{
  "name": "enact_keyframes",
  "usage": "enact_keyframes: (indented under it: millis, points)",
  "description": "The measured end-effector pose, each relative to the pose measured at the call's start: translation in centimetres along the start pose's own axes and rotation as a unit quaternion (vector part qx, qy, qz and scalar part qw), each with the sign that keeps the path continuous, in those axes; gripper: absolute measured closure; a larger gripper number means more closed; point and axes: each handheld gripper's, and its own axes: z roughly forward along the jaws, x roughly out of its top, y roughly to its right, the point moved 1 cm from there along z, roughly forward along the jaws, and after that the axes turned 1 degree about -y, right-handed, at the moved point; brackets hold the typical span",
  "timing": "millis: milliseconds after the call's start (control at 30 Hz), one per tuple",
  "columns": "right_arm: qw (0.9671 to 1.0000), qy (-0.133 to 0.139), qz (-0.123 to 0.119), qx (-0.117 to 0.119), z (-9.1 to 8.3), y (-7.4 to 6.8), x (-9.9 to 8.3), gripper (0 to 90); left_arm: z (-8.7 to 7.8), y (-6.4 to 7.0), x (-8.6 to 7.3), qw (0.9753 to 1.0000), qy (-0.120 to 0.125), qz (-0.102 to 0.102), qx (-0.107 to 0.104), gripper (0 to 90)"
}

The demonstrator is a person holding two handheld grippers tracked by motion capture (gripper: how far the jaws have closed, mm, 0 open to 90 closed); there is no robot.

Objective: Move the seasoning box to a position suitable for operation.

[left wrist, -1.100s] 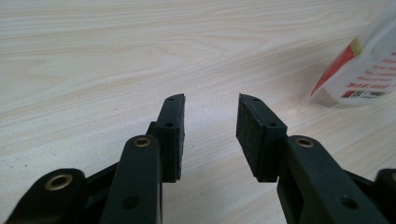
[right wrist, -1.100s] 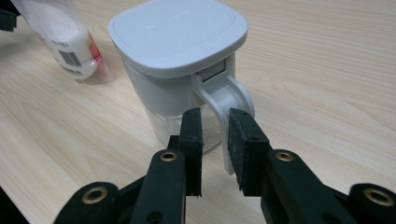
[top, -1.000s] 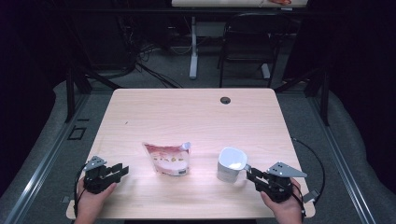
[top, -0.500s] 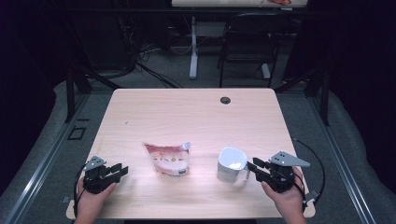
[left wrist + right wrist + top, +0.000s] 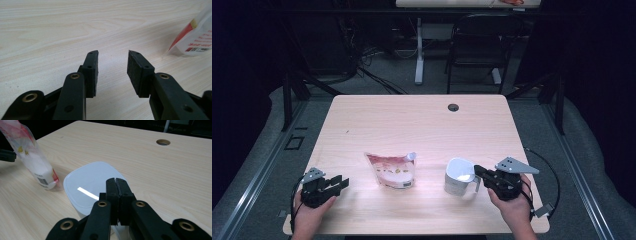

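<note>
A white cup (image 5: 459,176) with a handle stands on the wooden table (image 5: 412,125) at the front right. My right gripper (image 5: 478,171) hovers at the cup's right side, its jaws pressed together over the rim. In the right gripper view the shut gripper (image 5: 116,185) points across the cup's white inside (image 5: 87,187). A red and white pouch (image 5: 392,170) lies left of the cup, and its end (image 5: 32,157) rises at the upper left. My left gripper (image 5: 339,182) rests open near the front left edge. Its jaws (image 5: 112,67) hold nothing, with the pouch (image 5: 197,37) off to their right.
A round cable hole (image 5: 453,107) sits in the table's far side, also seen as the hole (image 5: 163,142) beyond the cup. A dark chair (image 5: 477,45) and desk legs stand behind the table. Bare wood stretches across the table's middle and back.
My right gripper has shifted a little forward and left, bringing its jaws over the cup's rim. The left gripper, pouch and cup have stayed put.
</note>
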Motion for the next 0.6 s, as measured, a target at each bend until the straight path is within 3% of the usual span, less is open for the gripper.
enact_keyframes:
  millis: [600]
  points:
    - [0.9999, -0.006, 0.004, 0.012, 0.44, 0.05, -0.59, 90.0, 0.08, 0.04, 0.03, 1.0, -0.001, 0.001, -0.002, 61.0]
